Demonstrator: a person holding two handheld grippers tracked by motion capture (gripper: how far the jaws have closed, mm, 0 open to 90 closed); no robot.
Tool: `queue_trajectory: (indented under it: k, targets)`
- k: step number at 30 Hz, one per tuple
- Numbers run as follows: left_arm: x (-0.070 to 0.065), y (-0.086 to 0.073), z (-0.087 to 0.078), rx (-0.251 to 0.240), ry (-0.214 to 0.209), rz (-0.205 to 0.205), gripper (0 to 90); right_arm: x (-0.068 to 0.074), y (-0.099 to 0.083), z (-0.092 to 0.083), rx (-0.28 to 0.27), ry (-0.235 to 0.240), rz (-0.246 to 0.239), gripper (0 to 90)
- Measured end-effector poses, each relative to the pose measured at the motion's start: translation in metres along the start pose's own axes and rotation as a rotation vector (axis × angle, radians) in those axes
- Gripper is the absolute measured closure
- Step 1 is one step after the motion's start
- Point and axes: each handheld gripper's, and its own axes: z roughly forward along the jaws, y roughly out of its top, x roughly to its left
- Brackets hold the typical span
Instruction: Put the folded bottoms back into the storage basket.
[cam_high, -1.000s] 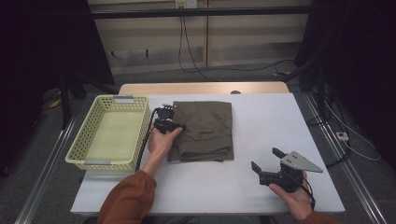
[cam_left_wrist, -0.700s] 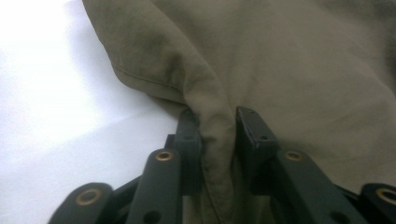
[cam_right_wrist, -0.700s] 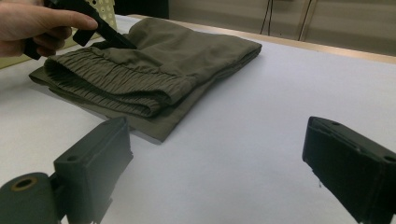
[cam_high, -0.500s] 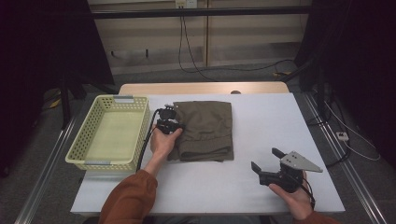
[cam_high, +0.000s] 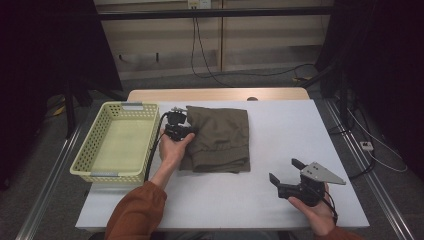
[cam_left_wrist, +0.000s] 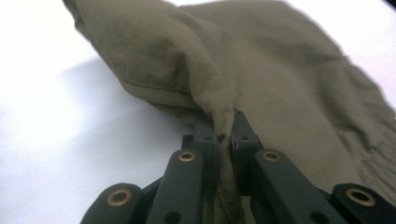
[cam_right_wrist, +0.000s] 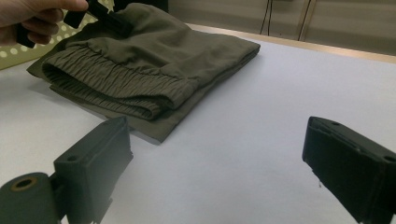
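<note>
Olive cloth pinched: my left gripper (cam_high: 186, 131) now clamps the left edge of the folded trousers (cam_high: 220, 137).

A second ago its jaws stood apart at that edge; they have just been closing, and in the left gripper view a ridge of fabric (cam_left_wrist: 223, 122) is squeezed between them. The trousers lie mid-table, just right of the yellow basket (cam_high: 116, 141). The right gripper view adds the elastic waistband (cam_right_wrist: 116, 86) facing my right gripper (cam_high: 286, 174), which rests spread wide and empty near the table's (cam_high: 280, 125) front right, unmoved.
</note>
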Motion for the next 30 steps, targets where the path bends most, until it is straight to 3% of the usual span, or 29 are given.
queue_trajectory:
  k: [13, 16, 19, 28, 30]
  targets:
    - [-0.019, 0.014, -0.028, -0.097, -0.065, 0.096, 85.6, -0.001, 0.000, 0.001, 0.003, 0.002, 0.003, 8.1]
    - [-0.026, 0.018, -0.036, -0.128, -0.102, 0.146, 85.6, -0.001, 0.000, 0.001, 0.002, 0.001, 0.002, 8.1]
    - [-0.032, 0.023, -0.044, -0.156, -0.112, 0.190, 85.8, -0.001, 0.000, 0.001, 0.002, 0.001, 0.003, 8.1]
    - [-0.036, 0.029, -0.066, -0.224, -0.129, 0.212, 86.0, -0.001, 0.000, 0.000, -0.001, 0.000, 0.005, 8.0]
    - [-0.037, 0.029, -0.070, -0.231, -0.117, 0.227, 86.0, -0.001, 0.000, 0.000, -0.001, 0.000, 0.005, 8.0]
